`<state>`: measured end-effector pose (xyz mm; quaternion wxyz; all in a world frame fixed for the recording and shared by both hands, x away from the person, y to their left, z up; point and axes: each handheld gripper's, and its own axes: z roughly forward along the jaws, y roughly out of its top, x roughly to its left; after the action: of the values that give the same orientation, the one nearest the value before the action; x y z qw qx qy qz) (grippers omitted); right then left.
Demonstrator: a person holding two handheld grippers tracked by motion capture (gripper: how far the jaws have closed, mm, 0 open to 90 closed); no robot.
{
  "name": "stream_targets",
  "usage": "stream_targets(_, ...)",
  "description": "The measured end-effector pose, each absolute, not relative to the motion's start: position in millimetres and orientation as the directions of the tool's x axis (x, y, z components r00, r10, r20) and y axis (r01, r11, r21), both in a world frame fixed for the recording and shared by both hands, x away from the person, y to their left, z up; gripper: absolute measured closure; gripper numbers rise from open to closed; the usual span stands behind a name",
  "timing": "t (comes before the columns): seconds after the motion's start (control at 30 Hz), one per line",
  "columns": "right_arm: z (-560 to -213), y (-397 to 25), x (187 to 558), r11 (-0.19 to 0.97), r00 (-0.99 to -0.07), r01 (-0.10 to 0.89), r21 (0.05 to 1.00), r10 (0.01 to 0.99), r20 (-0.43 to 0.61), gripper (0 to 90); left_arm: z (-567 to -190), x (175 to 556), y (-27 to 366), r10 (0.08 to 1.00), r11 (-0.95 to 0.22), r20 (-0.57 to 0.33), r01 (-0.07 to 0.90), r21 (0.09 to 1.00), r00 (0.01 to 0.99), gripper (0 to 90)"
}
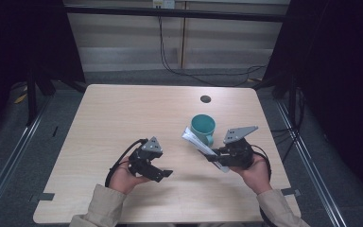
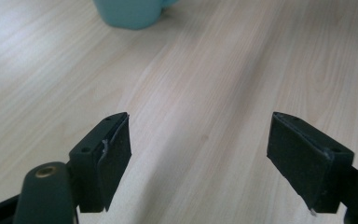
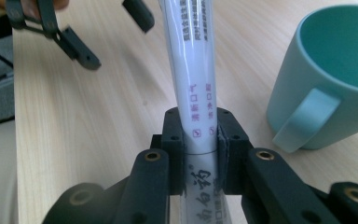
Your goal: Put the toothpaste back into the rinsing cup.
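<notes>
A white toothpaste tube [image 3: 193, 70] with printed characters is clamped between the jaws of my right gripper [image 3: 200, 133], which is shut on it. In the high view the tube [image 1: 194, 140] slants up-left from the right gripper [image 1: 217, 158], just beside a teal mug [image 1: 203, 127]. The mug [image 3: 331, 79] stands upright and empty, its handle turned toward the right gripper. My left gripper [image 1: 163, 174] hovers over the table's near left part, open, with nothing between its jaws [image 2: 198, 154]. The mug's base [image 2: 130, 11] shows far ahead of it.
The light wooden table [image 1: 123, 118] has a dark round hole [image 1: 205, 99] near its far edge. Cables trail on the floor beyond the table. Dark frames stand at both sides.
</notes>
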<state>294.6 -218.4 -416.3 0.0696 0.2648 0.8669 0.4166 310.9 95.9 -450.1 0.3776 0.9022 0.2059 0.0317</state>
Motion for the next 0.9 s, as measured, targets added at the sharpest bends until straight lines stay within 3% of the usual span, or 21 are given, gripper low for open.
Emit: stream_targets(0.9,-405,-220,309,0.234,-0.76,0.398,0.887,0.626,0.176,76.3,-486,298,121,0.477,-0.618,-0.037,0.365,0.697,0.878,15.5)
